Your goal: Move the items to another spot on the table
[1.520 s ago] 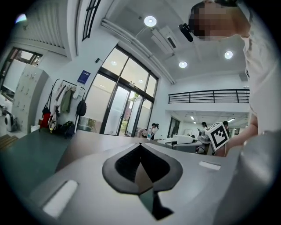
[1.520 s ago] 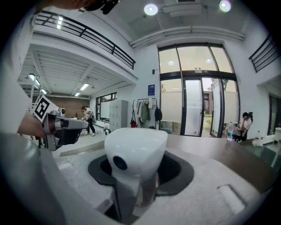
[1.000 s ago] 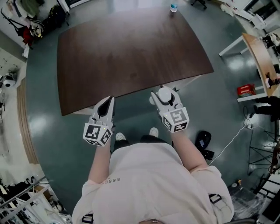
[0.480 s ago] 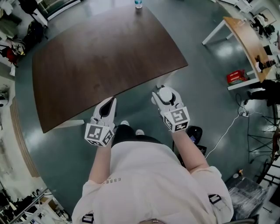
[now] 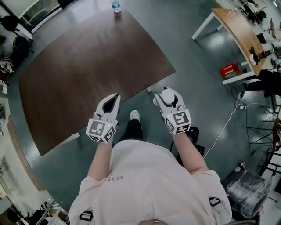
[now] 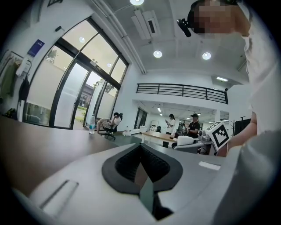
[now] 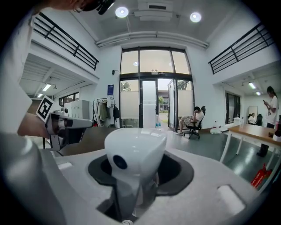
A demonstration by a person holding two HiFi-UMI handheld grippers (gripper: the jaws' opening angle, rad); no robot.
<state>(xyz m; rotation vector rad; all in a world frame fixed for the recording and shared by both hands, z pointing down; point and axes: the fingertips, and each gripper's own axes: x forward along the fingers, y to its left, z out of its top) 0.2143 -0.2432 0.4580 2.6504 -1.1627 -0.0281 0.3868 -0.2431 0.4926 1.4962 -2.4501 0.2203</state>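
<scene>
The white rounded plastic object with a dark round dot (image 7: 137,147) sits clamped between the jaws of the right gripper (image 5: 167,99). It is held in the air, off the table, just past the near right corner and above the grey-green floor (image 5: 197,88). The left gripper (image 5: 113,100) hangs beside it to the left with its jaws pressed together and nothing between them.

The dark brown wooden table (image 5: 88,66) now lies further left and more slanted in the head view than a second ago. The clear water bottle with a blue label (image 5: 116,5) at its far edge has slid left with it. Both grippers, which hung over the table's near edge a second ago, now stand over bare floor. The grip on the white object has not altered.

This reads as the person turning and stepping along the near side while carrying. The move is likely mid-way: the object is lifted and no new spot has been reached. It still has to come back over the tabletop before it can be set down
</scene>
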